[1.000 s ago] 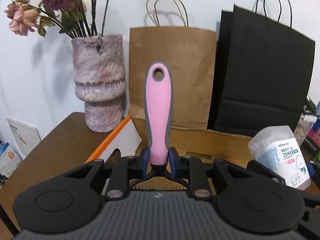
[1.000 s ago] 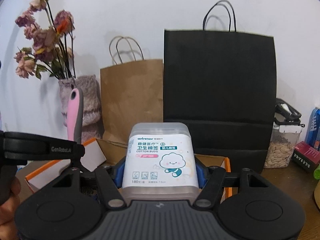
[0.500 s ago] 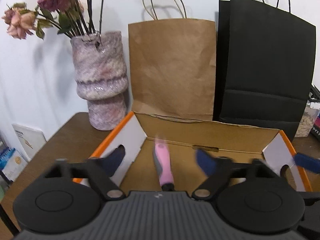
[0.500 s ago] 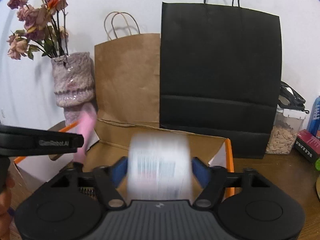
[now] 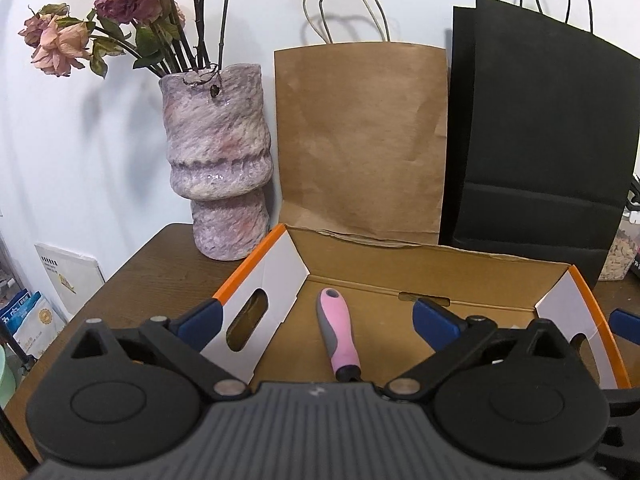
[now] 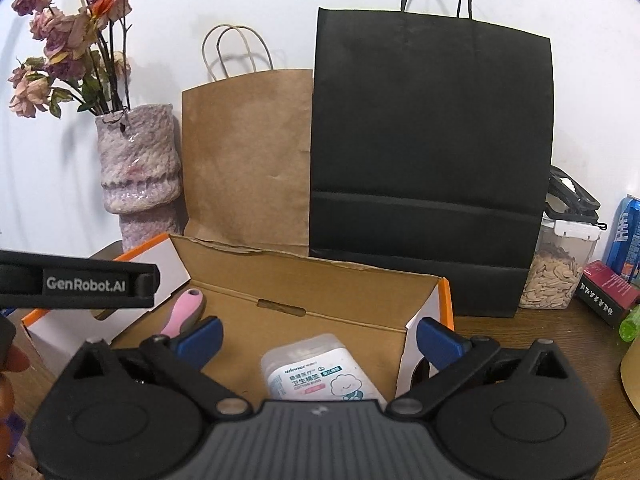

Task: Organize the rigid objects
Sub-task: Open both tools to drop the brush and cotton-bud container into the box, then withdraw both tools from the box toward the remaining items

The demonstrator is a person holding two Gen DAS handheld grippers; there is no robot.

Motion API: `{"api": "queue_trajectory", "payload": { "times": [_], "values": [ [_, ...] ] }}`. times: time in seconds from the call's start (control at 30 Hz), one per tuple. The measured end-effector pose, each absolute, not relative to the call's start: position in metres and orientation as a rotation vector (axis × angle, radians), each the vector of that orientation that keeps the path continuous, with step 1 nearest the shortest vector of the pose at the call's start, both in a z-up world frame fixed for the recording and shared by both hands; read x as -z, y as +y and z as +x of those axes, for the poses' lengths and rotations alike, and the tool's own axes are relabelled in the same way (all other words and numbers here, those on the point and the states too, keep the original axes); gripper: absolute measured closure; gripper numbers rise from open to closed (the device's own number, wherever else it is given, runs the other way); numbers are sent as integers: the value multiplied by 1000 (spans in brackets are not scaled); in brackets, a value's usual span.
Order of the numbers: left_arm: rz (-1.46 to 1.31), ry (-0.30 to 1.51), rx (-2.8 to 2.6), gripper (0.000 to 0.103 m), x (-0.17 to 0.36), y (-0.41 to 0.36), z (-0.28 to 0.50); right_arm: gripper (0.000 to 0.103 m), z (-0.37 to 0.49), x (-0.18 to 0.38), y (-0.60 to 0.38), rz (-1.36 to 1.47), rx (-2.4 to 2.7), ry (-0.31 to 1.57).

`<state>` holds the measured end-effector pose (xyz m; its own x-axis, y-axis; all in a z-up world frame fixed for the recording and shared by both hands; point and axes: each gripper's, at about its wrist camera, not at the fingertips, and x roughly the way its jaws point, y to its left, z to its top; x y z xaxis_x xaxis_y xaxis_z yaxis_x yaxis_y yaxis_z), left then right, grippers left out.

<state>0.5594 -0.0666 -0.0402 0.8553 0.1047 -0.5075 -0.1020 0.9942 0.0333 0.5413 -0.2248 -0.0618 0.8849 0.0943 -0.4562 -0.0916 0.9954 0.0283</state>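
Note:
An open cardboard box [image 5: 440, 276] with orange-edged flaps sits on the brown table. A pink and grey handled tool [image 5: 340, 340] lies flat on its floor, below my left gripper [image 5: 318, 320], whose jaws are opening and touch nothing. In the right wrist view a clear box of cotton buds [image 6: 316, 368] lies on the floor of the cardboard box [image 6: 320, 292], under my right gripper [image 6: 320, 338]; its jaws are opening too, clear of the cotton buds. The pink tool [image 6: 184, 312] shows at the left there.
Behind the box stand a mottled purple vase [image 5: 218, 168] with dried roses, a brown paper bag [image 5: 360, 136] and a black paper bag [image 6: 432, 160]. To the right are a jar of seeds [image 6: 556, 276], a blue can [image 6: 626, 236] and a dark red box [image 6: 608, 292].
Both grippers opened wide. The pink tool left the left jaws and the cotton bud box left the right jaws; both dropped and now lie inside the cardboard box.

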Motion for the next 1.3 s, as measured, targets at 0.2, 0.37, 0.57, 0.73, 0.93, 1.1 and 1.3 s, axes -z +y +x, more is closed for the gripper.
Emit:
{"api": "queue_trajectory", "payload": {
  "times": [0.2, 0.37, 0.57, 0.73, 0.93, 1.1, 1.3],
  "values": [
    [7, 533, -97, 0, 39, -66, 555, 0, 538, 59, -226, 8, -97, 467],
    [5, 532, -108, 0, 38, -62, 550, 0, 533, 57, -227, 16, -94, 457],
    [-4, 527, -117, 0, 36, -56, 541, 0, 523, 55, -226, 12, -97, 446],
    [-2, 519, -115, 0, 34, -53, 530, 0, 512, 53, -225, 12, -105, 437],
    [-8, 503, -108, 0, 30, -49, 514, 0, 498, 49, -223, 13, -108, 430],
    [-13, 490, -99, 0, 27, -47, 498, 0, 484, 48, -222, 22, -112, 428],
    [-9, 483, -92, 0, 26, -44, 477, 0, 463, 45, -221, 29, -113, 422]
  ]
}}
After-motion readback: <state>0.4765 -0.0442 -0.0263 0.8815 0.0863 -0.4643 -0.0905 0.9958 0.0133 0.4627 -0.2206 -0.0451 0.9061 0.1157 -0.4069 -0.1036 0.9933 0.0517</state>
